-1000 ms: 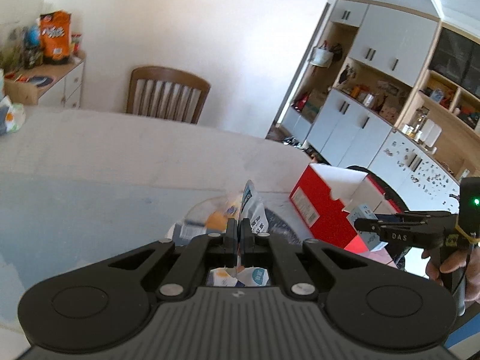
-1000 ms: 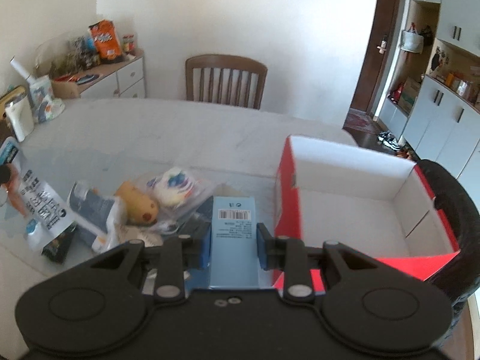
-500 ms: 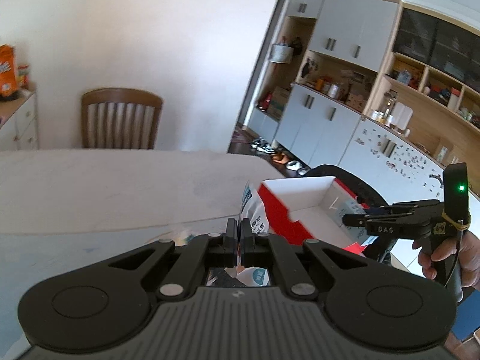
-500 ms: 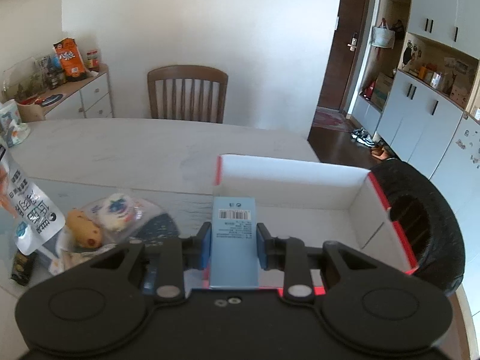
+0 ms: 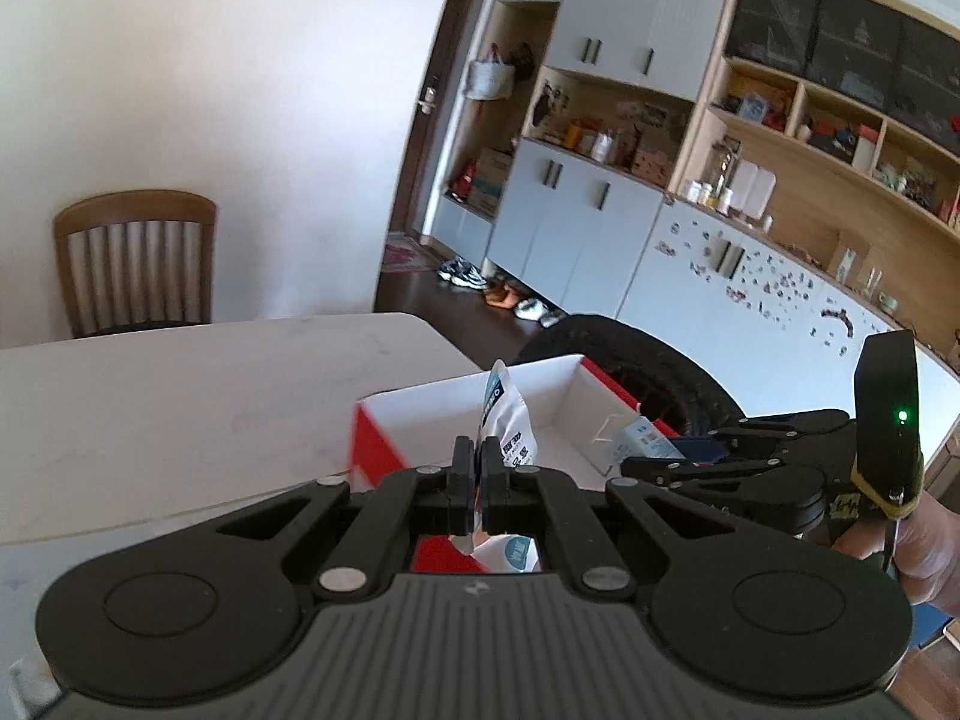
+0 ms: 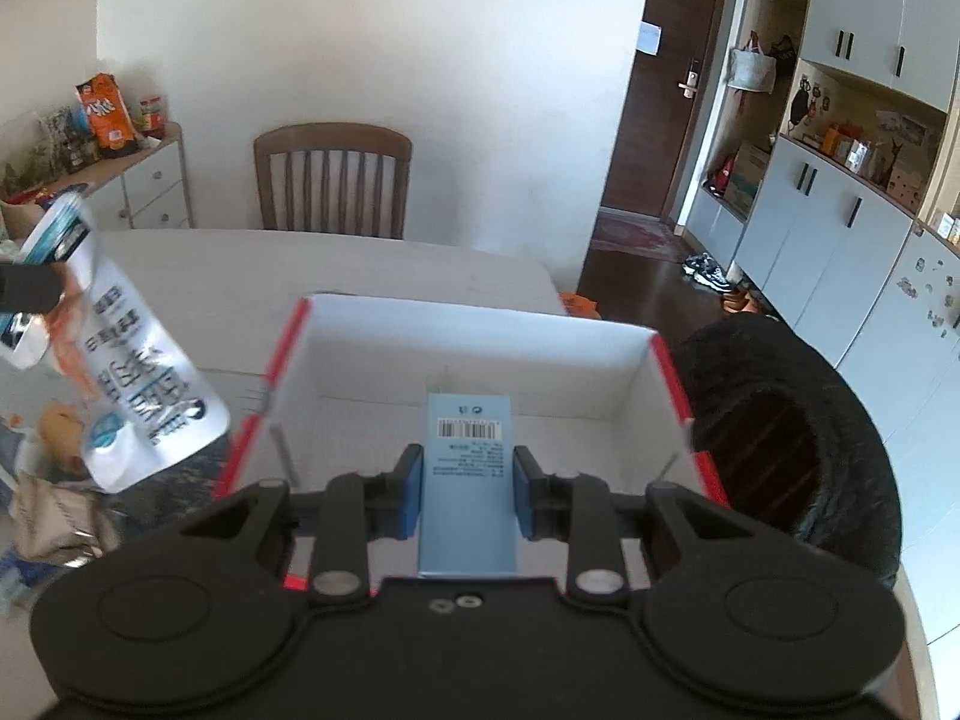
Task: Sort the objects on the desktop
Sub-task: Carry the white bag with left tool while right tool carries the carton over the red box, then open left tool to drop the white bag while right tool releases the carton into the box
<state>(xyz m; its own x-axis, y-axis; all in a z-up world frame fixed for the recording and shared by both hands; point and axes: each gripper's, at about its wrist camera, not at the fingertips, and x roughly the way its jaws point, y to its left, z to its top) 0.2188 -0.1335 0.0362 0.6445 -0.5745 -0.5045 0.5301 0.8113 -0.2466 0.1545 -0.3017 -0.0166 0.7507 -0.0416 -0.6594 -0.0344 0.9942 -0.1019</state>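
The left tongs (image 5: pixel 478 471) are clamped on a white pouch (image 5: pixel 509 420), holding it in the air at the near left edge of an open red box (image 6: pixel 273 384) with a white inside, which sits on the pale tabletop (image 6: pixel 390 267). The right tongs (image 6: pixel 468 486) grip a light blue carton (image 6: pixel 468 480) with a barcode, held above the box's inside. A wooden chair (image 6: pixel 333 177) stands behind the tabletop.

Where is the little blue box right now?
In the right wrist view, the blue box is pinched in the right claw, hanging over the open red and white box on the table.
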